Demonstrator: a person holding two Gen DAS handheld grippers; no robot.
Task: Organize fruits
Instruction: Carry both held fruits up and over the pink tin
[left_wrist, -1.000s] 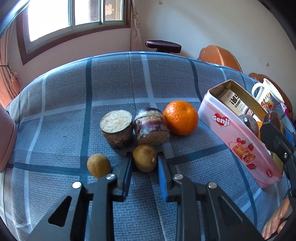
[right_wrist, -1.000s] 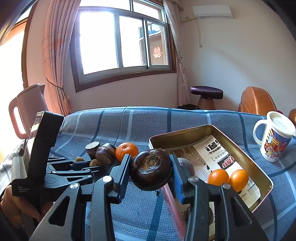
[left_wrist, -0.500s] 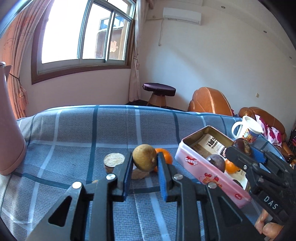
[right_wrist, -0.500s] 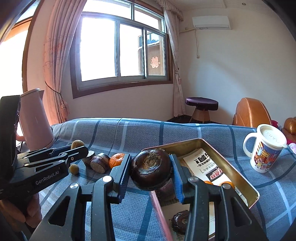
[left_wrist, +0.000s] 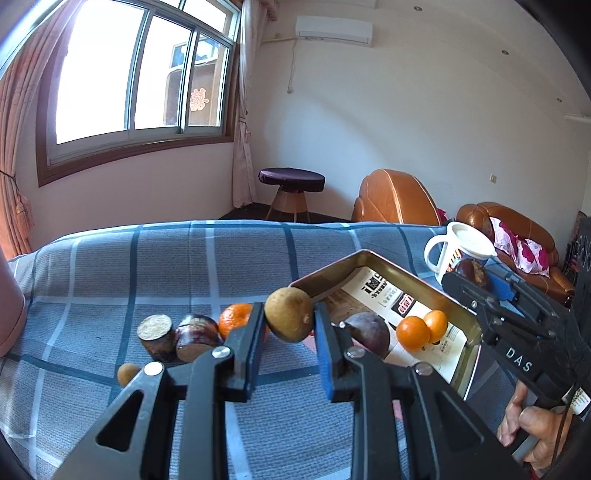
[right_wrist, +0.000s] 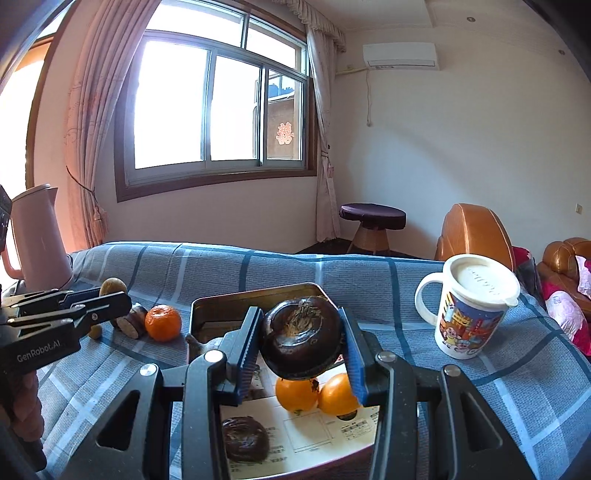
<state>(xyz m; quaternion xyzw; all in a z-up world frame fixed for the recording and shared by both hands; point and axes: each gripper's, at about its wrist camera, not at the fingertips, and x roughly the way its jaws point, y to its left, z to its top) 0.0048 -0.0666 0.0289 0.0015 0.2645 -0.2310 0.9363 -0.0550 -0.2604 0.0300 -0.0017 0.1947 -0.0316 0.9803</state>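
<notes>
Overhead blue plaid tablecloth (left_wrist: 221, 258), left gripper (left_wrist: 289, 325) clamping brown fruit (left_wrist: 289, 314), right gripper (right_wrist: 301, 350) clamping dark fruit (right_wrist: 301, 338).

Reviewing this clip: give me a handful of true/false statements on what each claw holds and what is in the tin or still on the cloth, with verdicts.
1. The left claw grips a small brown round fruit. True.
2. The right claw is empty. False: it is shut on a dark water chestnut.
3. Two small oranges lie in the metal tin. True.
4. The lidded mug stands inside the tin. False: it stands on the plaid cloth beside it.
5. One orange remains on the cloth outside the tin. True.
</notes>
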